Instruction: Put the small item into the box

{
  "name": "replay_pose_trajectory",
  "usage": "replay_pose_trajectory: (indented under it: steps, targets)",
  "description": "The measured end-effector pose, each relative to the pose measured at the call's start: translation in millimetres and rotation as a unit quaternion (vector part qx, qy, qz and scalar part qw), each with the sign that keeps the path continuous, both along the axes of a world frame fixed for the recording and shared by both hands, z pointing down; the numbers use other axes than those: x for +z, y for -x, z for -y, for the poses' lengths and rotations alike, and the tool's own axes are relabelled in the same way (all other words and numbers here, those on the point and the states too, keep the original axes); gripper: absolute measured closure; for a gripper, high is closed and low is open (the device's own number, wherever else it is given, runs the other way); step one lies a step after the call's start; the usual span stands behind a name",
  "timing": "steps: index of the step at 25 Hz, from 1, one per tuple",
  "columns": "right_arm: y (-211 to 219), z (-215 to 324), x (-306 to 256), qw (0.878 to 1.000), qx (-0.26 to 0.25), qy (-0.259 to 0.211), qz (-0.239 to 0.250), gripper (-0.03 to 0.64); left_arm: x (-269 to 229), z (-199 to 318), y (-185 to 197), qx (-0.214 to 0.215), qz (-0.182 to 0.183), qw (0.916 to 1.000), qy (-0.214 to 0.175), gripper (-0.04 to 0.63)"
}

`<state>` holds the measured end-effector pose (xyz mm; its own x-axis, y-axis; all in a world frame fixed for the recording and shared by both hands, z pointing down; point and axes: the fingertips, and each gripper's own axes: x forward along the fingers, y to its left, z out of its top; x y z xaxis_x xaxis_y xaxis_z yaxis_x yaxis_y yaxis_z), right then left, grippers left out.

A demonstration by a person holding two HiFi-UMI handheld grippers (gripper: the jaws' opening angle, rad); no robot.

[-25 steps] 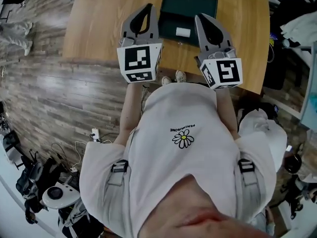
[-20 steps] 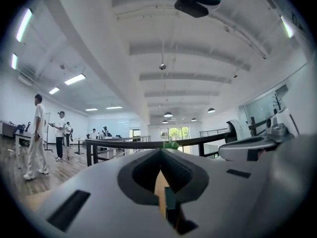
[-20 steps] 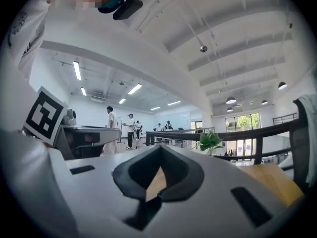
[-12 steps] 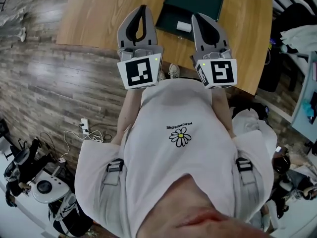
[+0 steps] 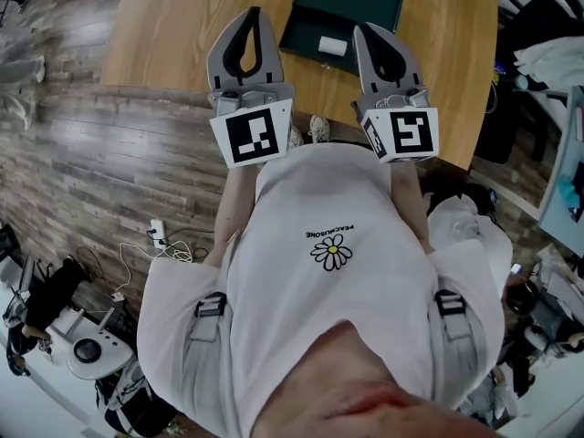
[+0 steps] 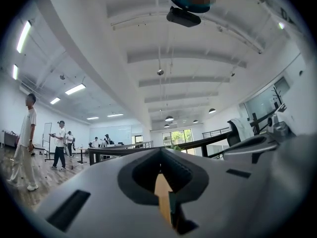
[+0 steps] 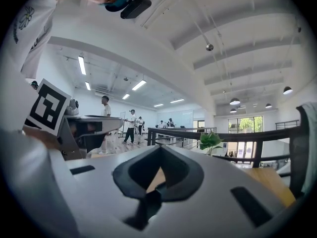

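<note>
Small item point(image 5: 333, 46): white, rectangular, pale against the dark lining. It lies inside the open dark green box point(image 5: 351, 3), toward the box's near edge, on the wooden worktop point(image 5: 182, 26). Nothing else shows in the box. Left gripper point(image 5: 254, 13) and right gripper point(image 5: 365, 28) are both clenched and empty, raised short of the box.
</note>
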<state>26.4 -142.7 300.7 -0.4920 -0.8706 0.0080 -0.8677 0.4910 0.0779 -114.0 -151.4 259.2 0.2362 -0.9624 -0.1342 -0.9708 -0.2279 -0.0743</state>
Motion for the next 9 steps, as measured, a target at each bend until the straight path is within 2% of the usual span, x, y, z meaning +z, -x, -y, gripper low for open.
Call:
replay_pose_trajectory:
  steps: [9]
  targets:
    - [-0.9, -5.5, 1.4, 1.0, -0.005, 0.006, 0.002, 0.612, 2.5, -5.6, -5.5, 0.015, -0.008, 0.9998, 0.006, 0.581]
